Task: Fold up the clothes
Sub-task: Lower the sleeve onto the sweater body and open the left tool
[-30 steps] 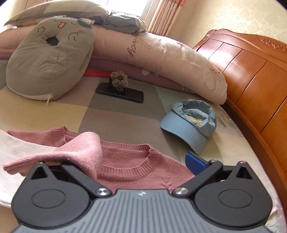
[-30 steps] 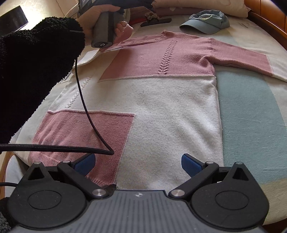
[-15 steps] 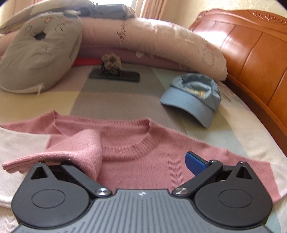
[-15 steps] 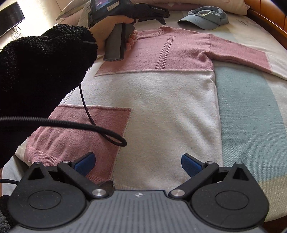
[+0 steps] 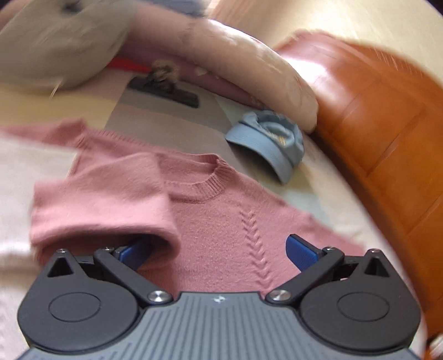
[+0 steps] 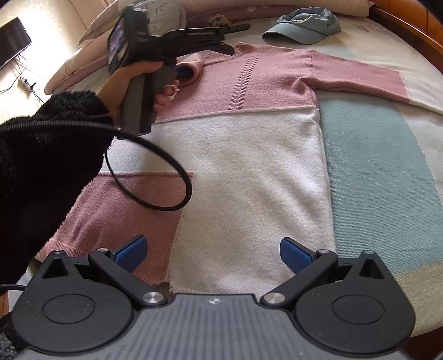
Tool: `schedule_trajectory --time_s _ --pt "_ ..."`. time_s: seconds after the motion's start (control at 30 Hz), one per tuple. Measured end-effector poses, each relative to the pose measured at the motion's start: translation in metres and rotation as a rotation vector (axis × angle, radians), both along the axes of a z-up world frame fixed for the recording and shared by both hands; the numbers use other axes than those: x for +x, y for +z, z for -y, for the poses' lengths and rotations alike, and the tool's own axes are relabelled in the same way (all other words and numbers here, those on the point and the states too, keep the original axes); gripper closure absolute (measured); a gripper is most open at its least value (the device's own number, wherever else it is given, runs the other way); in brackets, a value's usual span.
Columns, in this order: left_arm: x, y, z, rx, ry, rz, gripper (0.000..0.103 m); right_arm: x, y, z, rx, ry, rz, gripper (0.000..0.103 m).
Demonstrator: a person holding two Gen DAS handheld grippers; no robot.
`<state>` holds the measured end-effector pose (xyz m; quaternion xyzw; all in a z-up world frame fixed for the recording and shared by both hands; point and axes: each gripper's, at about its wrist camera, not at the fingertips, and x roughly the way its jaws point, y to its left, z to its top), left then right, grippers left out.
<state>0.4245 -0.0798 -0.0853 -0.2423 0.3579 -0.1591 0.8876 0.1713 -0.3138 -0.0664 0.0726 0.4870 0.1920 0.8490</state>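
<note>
Bed (image 6: 387, 171) with a checked cover carries a pink and cream knitted sweater (image 6: 249, 166), spread flat on its back. Its long axis runs from the hem, nearest the right wrist camera, away to the round neckline (image 5: 199, 180), which points toward the pillows (image 5: 235, 63) and wooden headboard (image 5: 387, 124). The right sleeve (image 6: 360, 77) lies stretched straight out to the side.

Compared with a second ago, the left sleeve (image 5: 102, 199) has been carried further in across the chest: its pink cuff, which was bunched near the shoulder, now drapes over the upper chest beside the neckline, close to the knitted centre pattern (image 5: 253, 235). Judging from that, a sleeve fold is under way on the left side, while the right sleeve and body remain unfolded.

The left hand-held gripper (image 5: 218, 249) is spread wide, with the sleeve cuff draped over its left finger (image 5: 135, 250) rather than pinched. The right hand-held gripper (image 6: 211, 253) is also wide and holds nothing, hovering over the hem. A blue cap (image 6: 304, 25) lies on the bed beyond the sweater's right shoulder, well apart from it.
</note>
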Motion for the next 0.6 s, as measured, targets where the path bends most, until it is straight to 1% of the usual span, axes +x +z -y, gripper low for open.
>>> schedule_trajectory --time_s 0.1,0.13,0.23,0.3,0.4,0.5,0.6 --pt "0.000 -0.003 -0.026 -0.152 0.101 -0.004 0.001 0.002 0.000 0.000 0.011 -0.004 0.004 0.000" --pt "0.002 -0.003 -0.032 -0.169 0.140 -0.004 0.001 0.002 0.000 -0.001 0.014 -0.004 0.002 0.000" --pt "0.013 -0.005 -0.043 -0.226 0.195 -0.012 0.001 0.002 -0.001 -0.002 0.017 0.001 0.002 0.000" --pt "0.020 -0.005 -0.041 -0.217 0.209 -0.016 0.001 0.003 -0.002 -0.002 0.019 0.000 0.000 0.000" --pt "0.026 -0.001 -0.029 -0.189 0.187 0.005 0.001 0.003 -0.004 0.001 0.015 -0.015 -0.007 0.000" --pt "0.029 0.008 -0.009 -0.134 0.116 0.056 0.001 0.004 -0.006 0.002 0.015 -0.023 -0.013 0.000" --pt "0.031 0.013 0.015 -0.100 -0.003 0.081 0.001 0.005 -0.007 0.003 0.012 -0.027 -0.018 0.000"
